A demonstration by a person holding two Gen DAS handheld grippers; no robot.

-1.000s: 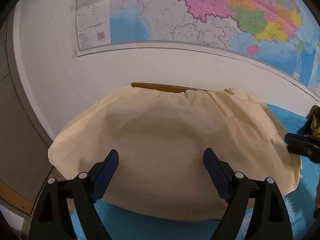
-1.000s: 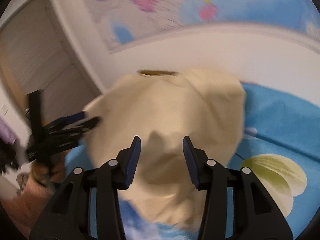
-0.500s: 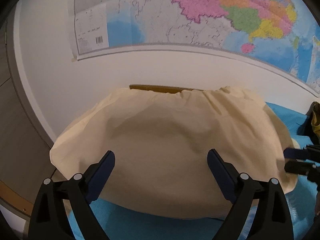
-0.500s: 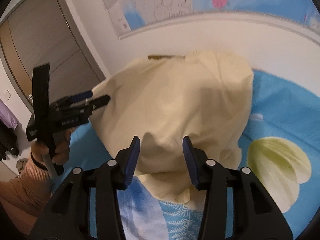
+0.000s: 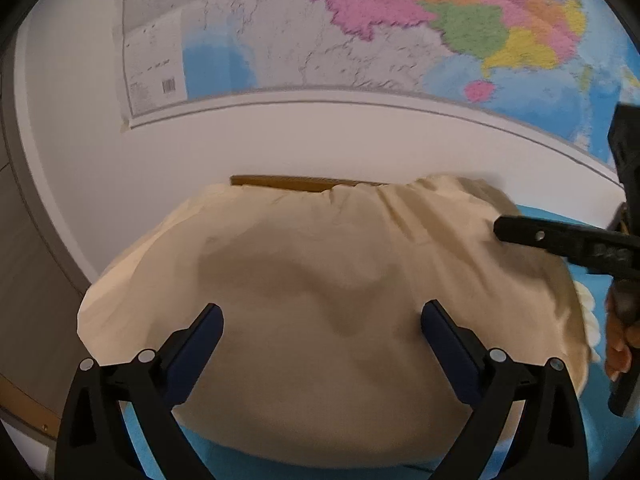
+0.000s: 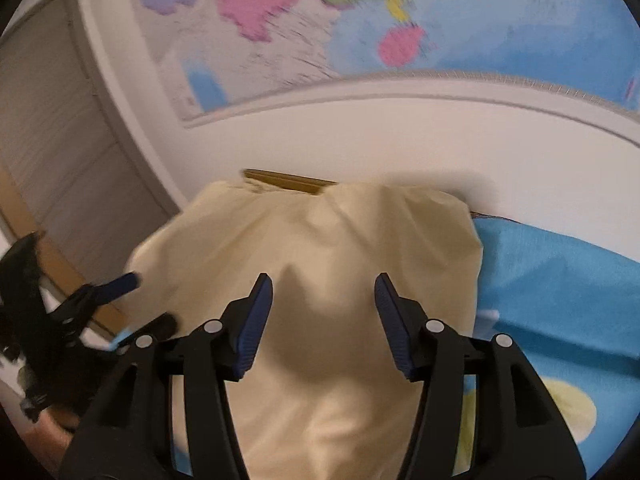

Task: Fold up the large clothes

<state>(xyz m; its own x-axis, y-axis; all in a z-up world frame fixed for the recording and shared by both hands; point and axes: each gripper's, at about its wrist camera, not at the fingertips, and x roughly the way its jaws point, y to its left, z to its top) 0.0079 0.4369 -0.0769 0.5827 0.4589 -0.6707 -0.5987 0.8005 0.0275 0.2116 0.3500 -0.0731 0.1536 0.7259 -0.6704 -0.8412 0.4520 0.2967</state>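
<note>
A large cream garment [image 5: 320, 300] lies folded flat on a blue bed cover [image 6: 560, 272], its far edge against the wall. It also shows in the right wrist view [image 6: 320, 248]. My left gripper [image 5: 322, 328] is open and empty, hovering over the garment's near left part. My right gripper [image 6: 324, 304] is open and empty above the garment's near right part. The right gripper shows at the right of the left wrist view [image 5: 560, 240], over the garment's right side. The left gripper shows blurred at the left of the right wrist view [image 6: 120, 300].
A wall map [image 5: 360, 28] hangs above the bed. A wooden strip [image 5: 288, 182] runs behind the garment at the wall. A grey door [image 6: 48, 140] and wooden bed edge [image 6: 68, 276] are on the left. A yellow flower print [image 6: 568, 408] marks the cover at right.
My right gripper has opened wider and moved forward over the garment's right side. My left gripper shifted slightly. The garment stays flat.
</note>
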